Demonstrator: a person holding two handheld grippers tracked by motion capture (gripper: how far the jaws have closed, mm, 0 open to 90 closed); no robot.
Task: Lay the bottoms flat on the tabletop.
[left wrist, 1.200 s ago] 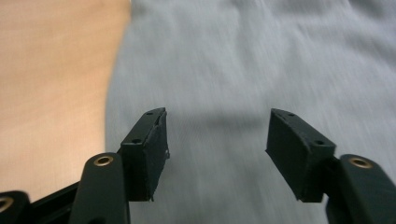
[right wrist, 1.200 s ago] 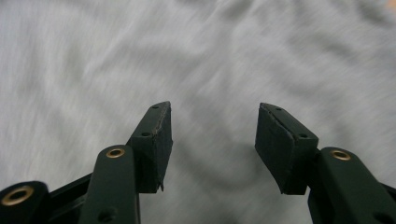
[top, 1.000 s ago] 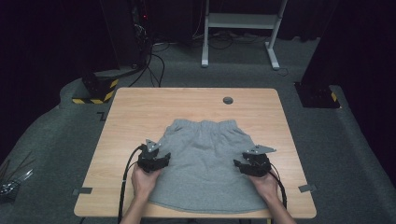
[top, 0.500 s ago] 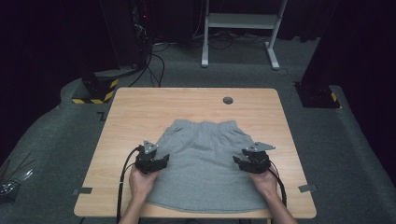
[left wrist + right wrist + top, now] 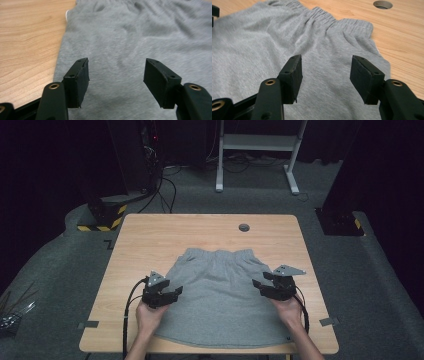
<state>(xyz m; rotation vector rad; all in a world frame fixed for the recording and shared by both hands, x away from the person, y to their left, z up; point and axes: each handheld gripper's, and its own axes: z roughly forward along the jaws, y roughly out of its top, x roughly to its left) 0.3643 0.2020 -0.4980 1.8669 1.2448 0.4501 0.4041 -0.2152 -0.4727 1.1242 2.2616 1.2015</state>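
Observation:
A pair of grey shorts [image 5: 220,300] lies flat on the wooden table [image 5: 150,235], its elastic waistband toward the far side. My left gripper [image 5: 176,291] hovers over the shorts' left edge and is open, with only cloth below its jaws [image 5: 116,75]. My right gripper [image 5: 257,284] hangs over the right edge, also open [image 5: 325,75]. Its jaws have just been opening, and nothing is between them. In the right gripper view the gathered waistband [image 5: 337,23] lies ahead of the jaws. Both grippers point inward toward the middle of the shorts.
A round cable hole [image 5: 244,227] sits in the table near its far edge, beyond the waistband. Bare wood lies left and right of the shorts. Dark floor with cables, a white frame [image 5: 255,142] and black stands surrounds the table.
Both hands have lifted slightly off the shorts, the right one more clearly. The shorts lie as before.

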